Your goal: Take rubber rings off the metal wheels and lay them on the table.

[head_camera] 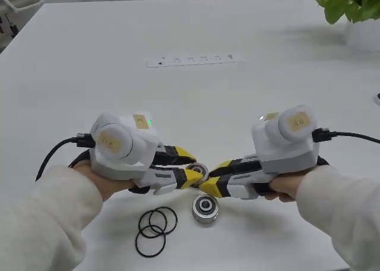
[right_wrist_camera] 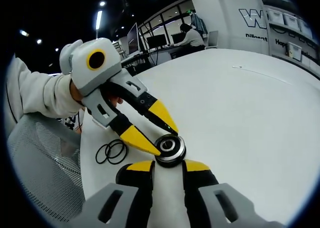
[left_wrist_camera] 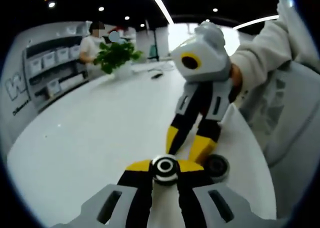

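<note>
Left claw [left_wrist_camera: 165, 166] pinches a metal wheel [right_wrist_camera: 170, 148]. Right claw [right_wrist_camera: 169, 166] is spread, tips at that wheel. Second wheel [head_camera: 205, 207] and three rubber rings [head_camera: 155, 226] lie on desk [head_camera: 89, 75]. Wall lettering [right_wrist_camera: 248, 15]: "W".

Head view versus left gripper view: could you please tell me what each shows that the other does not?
Head view: three black rubber rings lying on the table, and a white power strip. Left gripper view: shelves of bins with a person beside them. Shared: the metal wheel between the left gripper and right gripper, a second wheel on the table, and the potted plant.
</note>
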### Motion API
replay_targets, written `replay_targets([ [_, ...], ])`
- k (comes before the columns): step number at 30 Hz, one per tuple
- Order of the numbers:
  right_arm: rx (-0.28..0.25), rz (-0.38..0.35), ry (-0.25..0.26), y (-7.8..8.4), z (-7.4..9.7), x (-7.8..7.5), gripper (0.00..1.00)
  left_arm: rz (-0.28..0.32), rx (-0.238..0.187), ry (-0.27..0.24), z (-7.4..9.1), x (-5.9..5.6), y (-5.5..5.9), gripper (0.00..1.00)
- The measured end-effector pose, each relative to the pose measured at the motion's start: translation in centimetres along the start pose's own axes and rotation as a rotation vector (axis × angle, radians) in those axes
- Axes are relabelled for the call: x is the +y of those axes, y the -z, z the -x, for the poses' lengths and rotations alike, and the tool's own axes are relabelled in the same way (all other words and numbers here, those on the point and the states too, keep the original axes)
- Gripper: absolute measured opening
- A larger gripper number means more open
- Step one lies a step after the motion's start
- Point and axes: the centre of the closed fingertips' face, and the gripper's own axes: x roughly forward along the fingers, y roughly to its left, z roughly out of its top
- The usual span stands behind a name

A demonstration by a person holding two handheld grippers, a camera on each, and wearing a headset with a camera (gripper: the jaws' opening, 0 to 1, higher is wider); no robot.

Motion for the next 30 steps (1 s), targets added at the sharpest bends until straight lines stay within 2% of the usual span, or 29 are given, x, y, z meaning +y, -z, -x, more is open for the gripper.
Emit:
replay_targets([
  [4, -0.001, 0.005, 0.003, -0.1, 0.0, -0.1, 0.19, 0.047, -0.012, 0.006, 0.0, -0.2, 0.0, 0.18],
  [8, -0.003, 0.016, 0.015, 0.0, 0.1, -0.4, 0.16, 0.029, -0.007, 0.002, -0.1, -0.1, 0.1, 0.16],
  [12, 0.002, 0.027, 0.020, 0.0, 0.1, -0.5, 0.12, 0.034, -0.007, -0.003, -0.1, -0.2, 0.1, 0.15],
  [18, 0.005, 0.065, 0.038, 0.1, 0.2, -0.9, 0.02, 0.044, -0.014, -0.005, -0.2, -0.3, 0.1, 0.14],
  [21, 0.011, 0.069, 0.044, 0.1, 0.2, -0.9, 0.01, 0.045, -0.015, -0.007, -0.2, -0.3, 0.1, 0.14],
  [27, 0.018, -0.024, 0.055, 0.2, 0.3, -1.3, 0.00, 0.037, -0.023, -0.009, -0.2, -0.4, 0.0, 0.14],
  [30, 0.010, -0.114, 0.059, 0.2, 0.5, -1.5, 0.00, 0.027, -0.023, -0.011, -0.2, -0.4, 0.1, 0.14],
])
